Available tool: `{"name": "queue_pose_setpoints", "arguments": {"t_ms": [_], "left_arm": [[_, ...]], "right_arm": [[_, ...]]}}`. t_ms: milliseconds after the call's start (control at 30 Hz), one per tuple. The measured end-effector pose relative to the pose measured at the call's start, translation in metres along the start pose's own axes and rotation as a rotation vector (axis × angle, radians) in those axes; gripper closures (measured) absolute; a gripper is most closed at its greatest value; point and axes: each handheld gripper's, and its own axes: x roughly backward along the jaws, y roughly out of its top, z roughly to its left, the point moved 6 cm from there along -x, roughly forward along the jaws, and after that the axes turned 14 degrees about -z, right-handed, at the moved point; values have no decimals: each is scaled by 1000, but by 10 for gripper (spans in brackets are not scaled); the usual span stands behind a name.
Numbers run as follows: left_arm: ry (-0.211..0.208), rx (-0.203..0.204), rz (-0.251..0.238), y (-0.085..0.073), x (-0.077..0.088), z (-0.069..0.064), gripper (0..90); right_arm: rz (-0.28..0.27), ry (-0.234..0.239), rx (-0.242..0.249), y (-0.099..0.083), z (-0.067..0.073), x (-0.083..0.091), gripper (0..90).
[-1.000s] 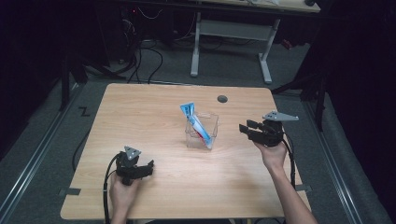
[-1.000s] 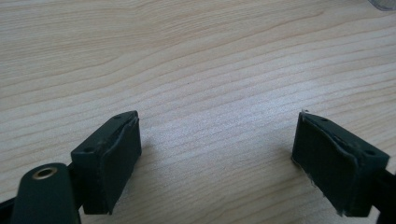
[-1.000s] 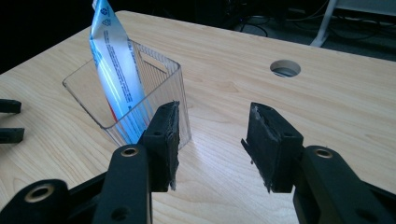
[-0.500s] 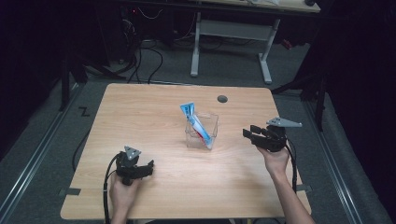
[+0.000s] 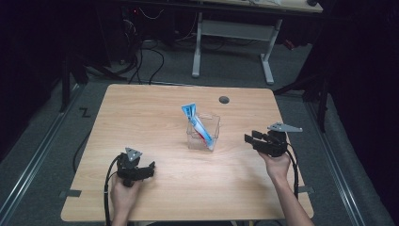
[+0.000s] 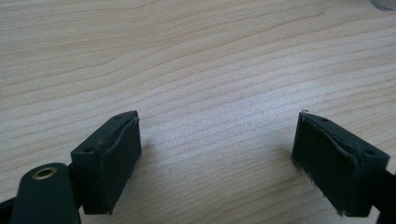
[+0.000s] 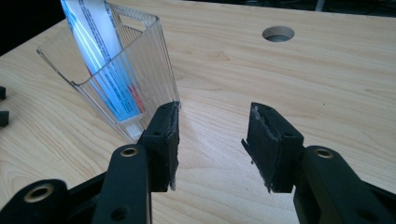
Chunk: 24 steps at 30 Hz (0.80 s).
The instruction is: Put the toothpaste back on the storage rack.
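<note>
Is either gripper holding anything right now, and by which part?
Nothing. Left gripper and right gripper are open over bare table; toothpaste tube sits in the container.

You stand at a light wood counter with a round cable hole, grey carpet floor around you, white-legged desk beyond, black cables trailing, room dark at edges

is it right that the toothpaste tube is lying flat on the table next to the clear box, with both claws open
Not quite. The toothpaste tube stands tilted inside the clear box, its top poking above the rim, as the high view shows. The rest holds: the left claw and right claw are both open, with nothing between their jaws.
</note>
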Motion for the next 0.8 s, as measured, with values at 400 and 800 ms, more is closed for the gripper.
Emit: {"name": "queue_pose_setpoints", "arguments": {"t_ms": [400, 800], "left_arm": [[0, 0, 0, 0, 0, 0, 158], [0, 0, 0, 0, 0, 0, 158]], "right_arm": [[34, -26, 2, -19, -3, -2, 537], [82, -42, 9, -39, -4, -9, 537]]}}
